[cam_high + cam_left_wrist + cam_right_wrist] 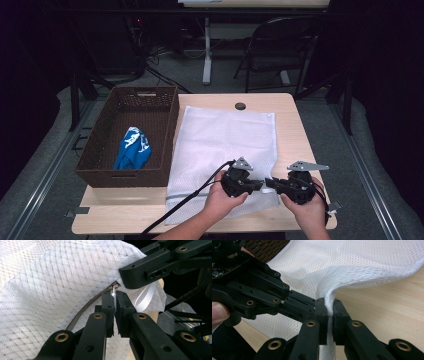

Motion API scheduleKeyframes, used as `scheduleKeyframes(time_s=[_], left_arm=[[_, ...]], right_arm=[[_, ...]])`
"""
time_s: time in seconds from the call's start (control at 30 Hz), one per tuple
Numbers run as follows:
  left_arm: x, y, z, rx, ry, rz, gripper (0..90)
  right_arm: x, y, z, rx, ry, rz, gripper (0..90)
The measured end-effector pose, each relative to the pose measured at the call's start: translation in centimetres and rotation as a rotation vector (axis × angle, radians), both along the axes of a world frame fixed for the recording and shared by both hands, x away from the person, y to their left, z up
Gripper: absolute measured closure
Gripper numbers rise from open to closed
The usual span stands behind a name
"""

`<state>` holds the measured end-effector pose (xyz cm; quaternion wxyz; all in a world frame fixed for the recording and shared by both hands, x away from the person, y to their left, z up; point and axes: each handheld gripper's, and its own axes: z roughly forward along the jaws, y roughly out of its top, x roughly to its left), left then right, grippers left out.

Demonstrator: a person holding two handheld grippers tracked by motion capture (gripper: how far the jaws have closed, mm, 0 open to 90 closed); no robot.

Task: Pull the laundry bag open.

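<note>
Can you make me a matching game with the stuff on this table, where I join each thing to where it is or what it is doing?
Things:
1. blue cloth
2. white mesh bag
3. left gripper
4. brown basket

Places or states:
A. lies flat on the table beside the basket
B. stands at the left side of the table
C. lies inside the basket
D. shut on the zipper pull at the bag's near edge

Right pairs: 1-C, 2-A, 3-D, 4-B
</note>
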<state>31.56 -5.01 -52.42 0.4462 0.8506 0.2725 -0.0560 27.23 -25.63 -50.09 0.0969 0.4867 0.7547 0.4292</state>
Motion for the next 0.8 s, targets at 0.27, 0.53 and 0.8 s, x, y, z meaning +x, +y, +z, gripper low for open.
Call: scheduleKeyframes(time_s=[0.27,0.53,0.8], left_arm=[[-0.06,0.01,-0.21,-0.006,0.003,0.003,86.1],[-0.02,0.02,-0.46,-0.004,0.011,0.006,86.1],[-0.13,-0.07,-0.75,0.006,0.010,0.018,86.2]], right_arm=[[-0.02,0.04,0.02,-0.009,-0.002,0.004,85.3],[-0.08,0.21,0.01,-0.017,0.002,0.003,85.4],[-0.13,0.50,-0.06,-0.043,-0.001,0.012,85.9]])
